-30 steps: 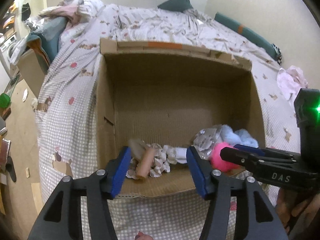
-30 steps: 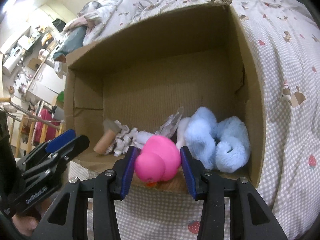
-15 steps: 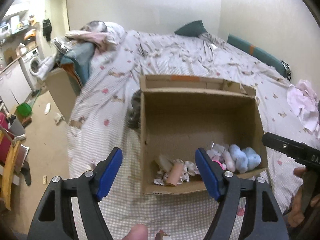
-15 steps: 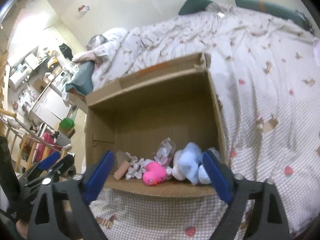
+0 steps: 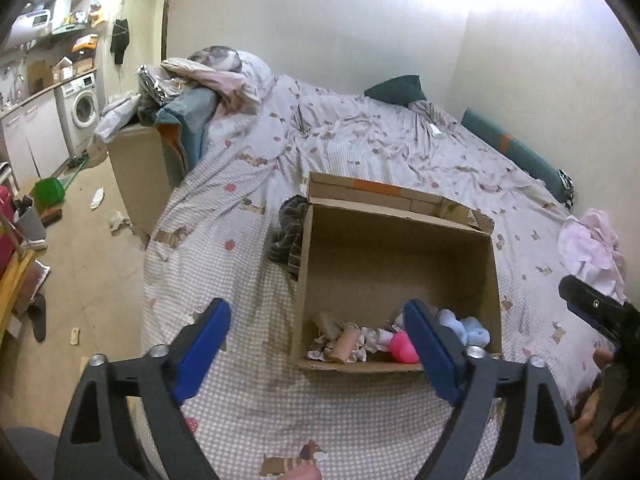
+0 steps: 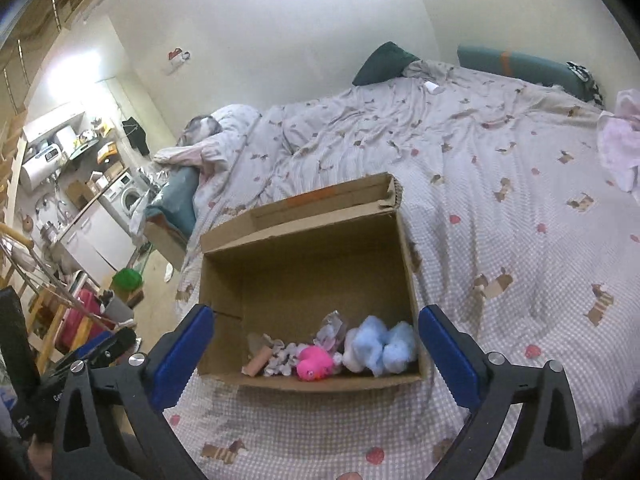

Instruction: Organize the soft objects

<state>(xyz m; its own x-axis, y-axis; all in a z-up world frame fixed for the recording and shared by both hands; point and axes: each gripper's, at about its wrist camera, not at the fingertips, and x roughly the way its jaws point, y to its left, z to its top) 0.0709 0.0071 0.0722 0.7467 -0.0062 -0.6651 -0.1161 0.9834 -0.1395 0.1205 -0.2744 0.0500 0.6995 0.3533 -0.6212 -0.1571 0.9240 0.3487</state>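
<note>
Both tools are spread wide and grasp nothing; their jaws have just been opening. Ahead of and below the left gripper (image 5: 316,344) sits the cardboard box (image 5: 396,240) on the checked bedspread (image 5: 240,216). Just beyond the right gripper (image 6: 316,348), along the box's near wall, lie a cardboard tube (image 6: 256,362), crumpled paper (image 6: 282,358), the pink duck (image 6: 314,363) and, to its right, the blue plush (image 6: 382,344). Farther off, a dark pillow (image 6: 382,62) rests at the bed's far edge

Patterned bed (image 5: 400,152), pale walls (image 5: 360,20)
</note>
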